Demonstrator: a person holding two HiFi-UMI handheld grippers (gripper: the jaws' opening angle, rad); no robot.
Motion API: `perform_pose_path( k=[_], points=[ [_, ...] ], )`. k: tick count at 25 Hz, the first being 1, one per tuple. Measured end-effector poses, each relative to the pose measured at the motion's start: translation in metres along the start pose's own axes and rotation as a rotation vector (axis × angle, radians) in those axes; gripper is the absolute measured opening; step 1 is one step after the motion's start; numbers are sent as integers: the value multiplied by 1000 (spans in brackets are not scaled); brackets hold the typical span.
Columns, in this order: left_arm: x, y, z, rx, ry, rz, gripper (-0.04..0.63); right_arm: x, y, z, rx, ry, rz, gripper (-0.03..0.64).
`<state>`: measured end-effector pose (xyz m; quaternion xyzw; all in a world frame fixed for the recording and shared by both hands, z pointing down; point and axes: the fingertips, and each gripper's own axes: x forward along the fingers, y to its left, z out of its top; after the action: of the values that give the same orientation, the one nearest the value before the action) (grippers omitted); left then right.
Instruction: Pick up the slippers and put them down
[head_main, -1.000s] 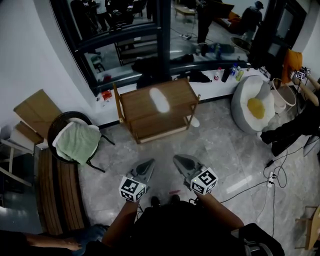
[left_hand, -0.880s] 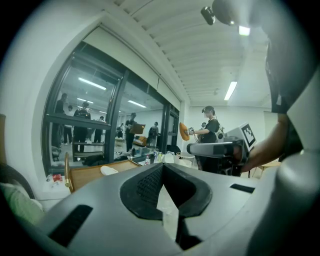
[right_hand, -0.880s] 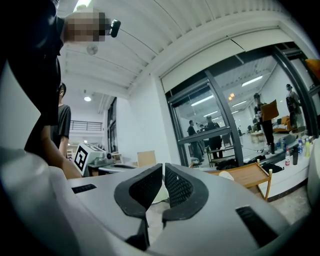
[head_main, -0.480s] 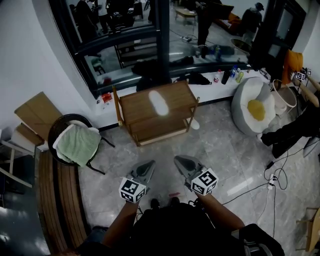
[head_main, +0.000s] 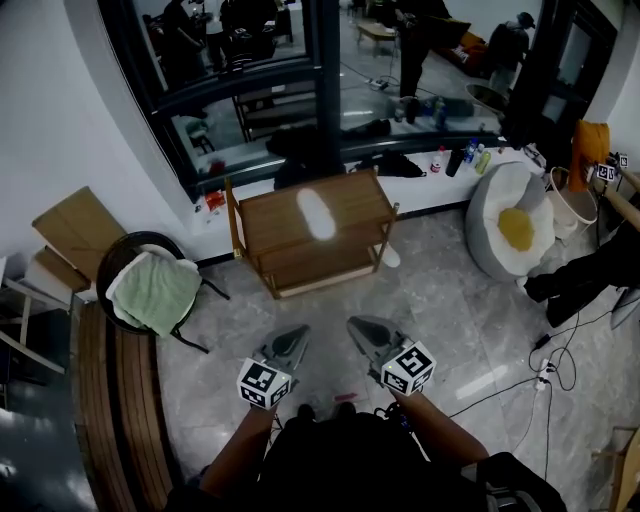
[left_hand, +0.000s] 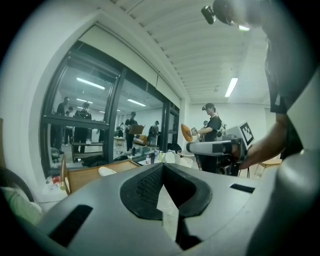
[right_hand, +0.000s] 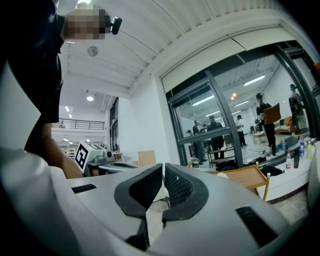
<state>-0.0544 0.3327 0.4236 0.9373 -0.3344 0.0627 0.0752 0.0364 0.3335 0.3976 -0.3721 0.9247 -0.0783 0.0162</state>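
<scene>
One white slipper (head_main: 317, 213) lies on top of a low wooden rack (head_main: 352, 200) by the glass wall; a second white slipper (head_main: 390, 256) lies on the floor by the rack's right leg. My left gripper (head_main: 297, 331) and right gripper (head_main: 356, 324) hover side by side over the floor, well short of the rack, both pointing toward it. Each has its jaws together with nothing between them. In the left gripper view the left gripper (left_hand: 162, 167) faces the rack (left_hand: 85, 175) and slipper (left_hand: 106, 171). The right gripper (right_hand: 163, 167) sees the rack (right_hand: 245, 176) to its right.
A round chair with a green towel (head_main: 152, 285) stands left of the rack, and a wooden bench (head_main: 115, 390) runs along the left. An egg-print beanbag (head_main: 515, 225) sits at the right. Cables and a power strip (head_main: 545, 352) lie on the marble floor.
Both grippers have drifted slightly, still shut and side by side. The view has shifted a little. A person's hand at the lower left has gone out of view.
</scene>
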Motion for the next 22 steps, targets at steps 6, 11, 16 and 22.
perform_pose_path(
  k=[6, 11, 16, 22],
  points=[
    [13, 9, 1, 9, 2, 30, 6, 5, -20, -3, 10, 3, 7, 29],
    [25, 30, -1, -5, 10, 34, 6, 23, -36, -4, 22, 11, -1, 29],
    [42, 63, -2, -21, 5, 21, 6, 54, -56, -7, 28, 28, -14, 29],
    [67, 117, 8, -33, -5, 1, 6, 101, -81, -5, 32, 48, -34, 29]
  ],
)
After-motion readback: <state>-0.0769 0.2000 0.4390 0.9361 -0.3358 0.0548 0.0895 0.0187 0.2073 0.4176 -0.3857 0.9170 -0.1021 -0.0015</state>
